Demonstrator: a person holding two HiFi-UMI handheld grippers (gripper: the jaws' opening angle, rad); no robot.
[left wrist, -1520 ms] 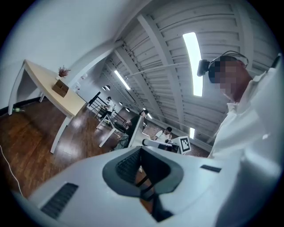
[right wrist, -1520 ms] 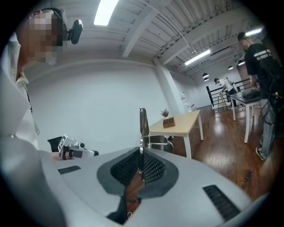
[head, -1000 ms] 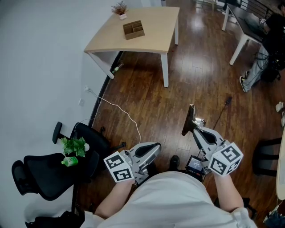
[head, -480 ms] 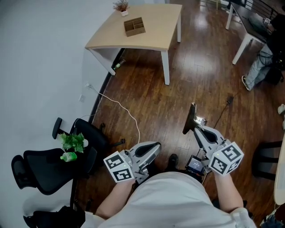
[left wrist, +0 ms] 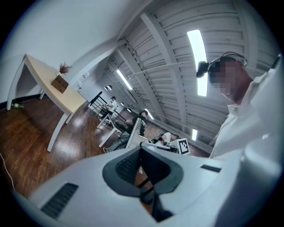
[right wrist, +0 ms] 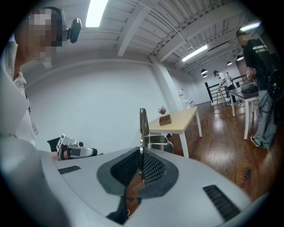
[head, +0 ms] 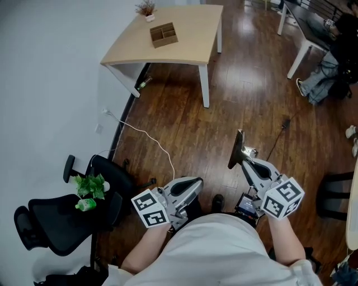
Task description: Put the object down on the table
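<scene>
Object: a thin flat metal piece (right wrist: pixel 142 126). It stands upright out of the right gripper's jaws. The right gripper view shows it edge-on, and the head view shows it as a dark blade (head: pixel 239 149). I cannot tell what kind of tool it is.
Place of the object: in the air over the wooden floor (head: pixel 184 117), in front of the person and well apart from the table.
Right gripper (head: pixel 248 165): the jaws are closed on the lower end of the metal piece, and both ribbed pads (right wrist: pixel 151 168) press on it.
Left gripper (head: pixel 194 184): held low beside the person's body. The jaws meet each other with nothing between them (left wrist: pixel 141 166).
Table (head: pixel 184 53): light wood, at the top of the head view.
On the table: a wooden box (head: pixel 164 34) with compartments lies towards the far left part of the top. A small potted plant (head: pixel 146 9) stands at the far left corner.
Chair (head: pixel 53 220): black, by the white wall at the lower left. A green plant (head: pixel 91 183) and a green bottle (head: pixel 86 204) are on its seat.
Cable (head: pixel 146 137): white, and it runs from the wall across the floor.
</scene>
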